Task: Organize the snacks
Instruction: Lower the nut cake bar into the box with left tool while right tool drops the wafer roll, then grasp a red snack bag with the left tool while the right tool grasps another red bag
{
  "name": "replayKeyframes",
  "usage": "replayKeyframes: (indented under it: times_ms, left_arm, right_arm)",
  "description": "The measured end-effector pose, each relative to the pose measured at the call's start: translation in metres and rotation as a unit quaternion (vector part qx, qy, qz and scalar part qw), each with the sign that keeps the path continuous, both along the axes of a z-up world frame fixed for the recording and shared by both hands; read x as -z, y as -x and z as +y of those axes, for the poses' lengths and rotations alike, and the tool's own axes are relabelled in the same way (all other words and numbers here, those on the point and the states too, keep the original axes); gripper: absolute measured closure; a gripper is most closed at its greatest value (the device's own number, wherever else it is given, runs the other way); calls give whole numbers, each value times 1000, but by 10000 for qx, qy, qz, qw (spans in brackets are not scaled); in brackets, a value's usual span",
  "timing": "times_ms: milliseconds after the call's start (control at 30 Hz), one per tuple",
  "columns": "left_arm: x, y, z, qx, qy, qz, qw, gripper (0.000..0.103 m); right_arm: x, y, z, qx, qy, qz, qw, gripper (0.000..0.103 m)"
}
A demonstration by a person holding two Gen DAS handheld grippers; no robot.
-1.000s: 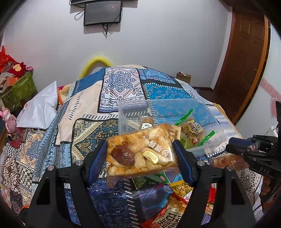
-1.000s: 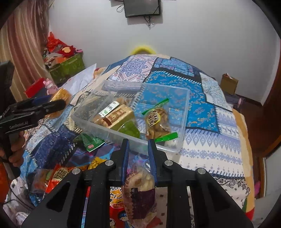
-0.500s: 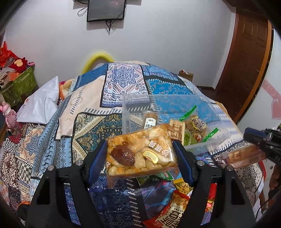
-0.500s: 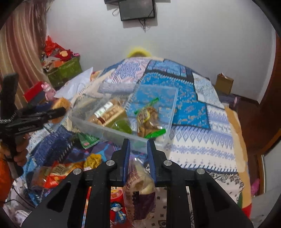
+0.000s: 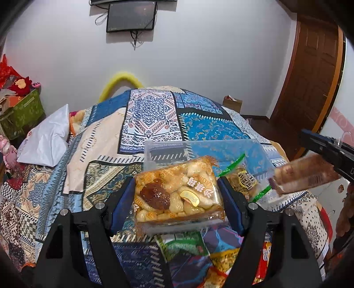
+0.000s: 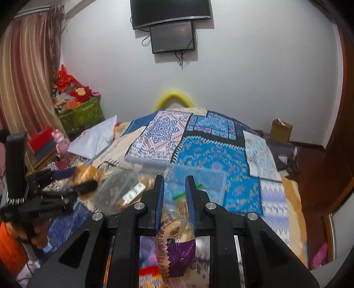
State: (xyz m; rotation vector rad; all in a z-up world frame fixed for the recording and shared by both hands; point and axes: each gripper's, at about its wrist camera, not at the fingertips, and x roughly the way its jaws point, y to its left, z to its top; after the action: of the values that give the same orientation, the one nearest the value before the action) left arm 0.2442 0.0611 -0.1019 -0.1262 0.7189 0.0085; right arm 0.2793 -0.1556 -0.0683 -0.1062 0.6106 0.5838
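The left gripper holds a clear rectangular packet of pale puffed snacks with an orange printed film, its blue-padded jaws clamped against the packet's two short sides. The packet hangs in the air just in front of the near wall of a clear plastic storage bin, which sits on the blue patchwork bedspread near the foot of the bed. Inside the bin lies a transparent bag of brown snacks with green sealed ends, toward its right side.

The right gripper grips a clear wrapper with a purple scalloped band holding a round pastry; the jaws are closed narrowly on the wrapper's top, and the pastry hangs below them toward the camera. In the left wrist view the same wrapped pastry shows at the right edge as a blurred brown roll, raised beside the bin's right end and above the bedspread. In the right wrist view the bin is blurred, with the green-ended bag faintly visible between the fingers.

Below the left gripper, at the near edge of the bed, lies a loose heap of colourful snack packets in green, blue, yellow and red.

A white pillow rests at the left edge of the bed. A dark flat screen hangs on the white wall, a green fabric storage box stands in the left corner of the room, and a small brown cardboard box sits on the floor by the far right side of the bed.
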Motion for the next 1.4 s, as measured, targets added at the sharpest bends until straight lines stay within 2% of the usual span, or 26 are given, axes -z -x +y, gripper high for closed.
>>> replayKeyframes:
  times_ms: [433,600,700,800,833,900,933,967,1100,1133,1233,1400]
  left_arm:
    - [45,-63,-13,38,10,529,9986,29]
    - [57,-72,-12,-6,46,719,9974,29]
    - [61,-72,-12,80,77,768,9970,29]
    - [61,-68,-16,152,50,820,9965,29]
    - [61,-66,-17,178,41,829,9964,28]
    - [58,-62,-18,206,19,859,9961,28]
    - [56,-60,-17,216,34,861,9960,28]
    - [54,-58,-17,219,52,862,9960,28]
    - [41,-46,-12,211,125,784,9966,27]
    - [36,-43,-12,204,83,720,9972,26]
    - [20,-35,-12,196,-69,527,9984,17]
    - [0,-18,-11,183,-31,393,9991,17]
  right_arm:
    - [34,-52,40,197,-22,302,9993,85]
    - [45,-61,45,162,83,459,9988,85]
    - [52,-60,44,110,265,542,9981,84]
    - [55,-57,36,103,241,692,9973,84]
    - [55,-56,34,86,249,738,9969,81]
    - [54,-54,32,115,324,765,9965,69]
    - [53,-53,30,130,333,742,9966,58]
    - [50,-48,26,139,332,684,9970,53]
    - [42,-37,16,97,364,636,9973,50]
    - [40,-33,12,98,362,619,9974,47]
    - [34,-21,3,102,341,547,9979,40]
    - [27,-1,-11,95,351,480,9982,39]
